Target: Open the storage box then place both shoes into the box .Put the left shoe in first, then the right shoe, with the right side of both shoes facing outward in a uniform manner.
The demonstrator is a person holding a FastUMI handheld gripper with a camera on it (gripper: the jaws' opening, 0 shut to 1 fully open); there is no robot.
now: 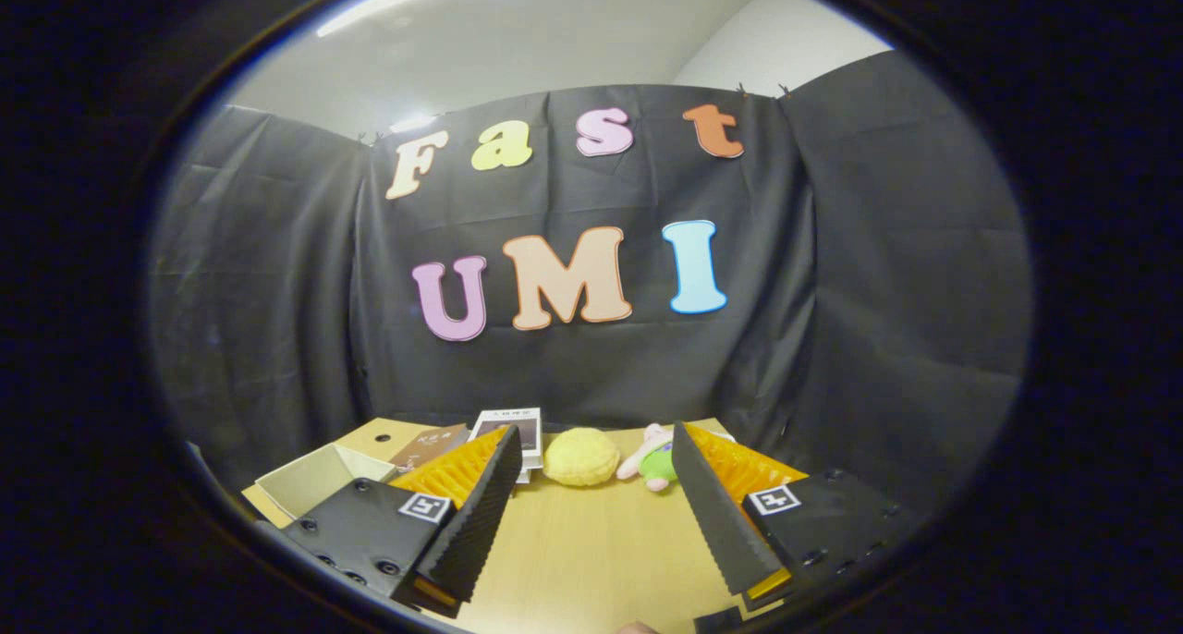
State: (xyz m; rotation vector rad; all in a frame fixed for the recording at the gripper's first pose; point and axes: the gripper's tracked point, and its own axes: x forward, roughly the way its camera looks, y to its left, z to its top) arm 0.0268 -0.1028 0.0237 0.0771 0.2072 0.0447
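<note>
Jaws spread wide over the table (591, 542), gripping nothing
Beyond the tips: yellow plush (580, 457) and small pink-green toy (654, 465) side by side near the cloth wall; open cardboard box (319, 480) off to the left, booklets (511, 428) behind it; shoes hidden or elsewhere, cannot tell

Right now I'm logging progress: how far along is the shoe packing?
Nothing looks done yet. The gripper is open and holds nothing above the wooden table. An open beige box sits beside the left finger. The whole job looks left: no shoe is in that box or between the fingers.
</note>
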